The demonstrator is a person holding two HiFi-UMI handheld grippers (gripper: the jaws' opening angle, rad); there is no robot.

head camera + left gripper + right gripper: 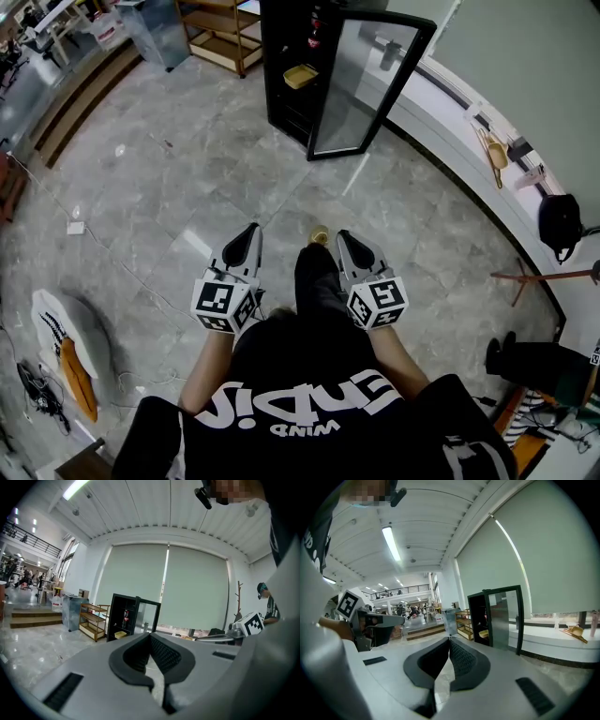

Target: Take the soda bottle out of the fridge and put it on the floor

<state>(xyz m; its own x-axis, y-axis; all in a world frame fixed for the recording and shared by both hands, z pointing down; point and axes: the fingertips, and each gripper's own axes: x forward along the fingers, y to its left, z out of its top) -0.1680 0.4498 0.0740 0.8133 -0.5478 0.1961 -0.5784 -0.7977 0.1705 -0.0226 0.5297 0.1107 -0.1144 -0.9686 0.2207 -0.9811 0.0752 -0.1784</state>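
A glossy grey marble-tiled floor [187, 187] is seen across the room. A tall black rectangular fridge [281, 84] is stood at its far edge, its glass-paned door [366, 84] swung open. The left gripper [251, 230] and right gripper [343, 236], smooth grey shells with ribbed black pads [164, 653], are held well short of it, each with fingers pressed together on nothing. A shallow yellow tray [300, 76] is set on a fridge shelf. The slim red-labelled soda bottle [125, 616] is stood upright on the shelf above.
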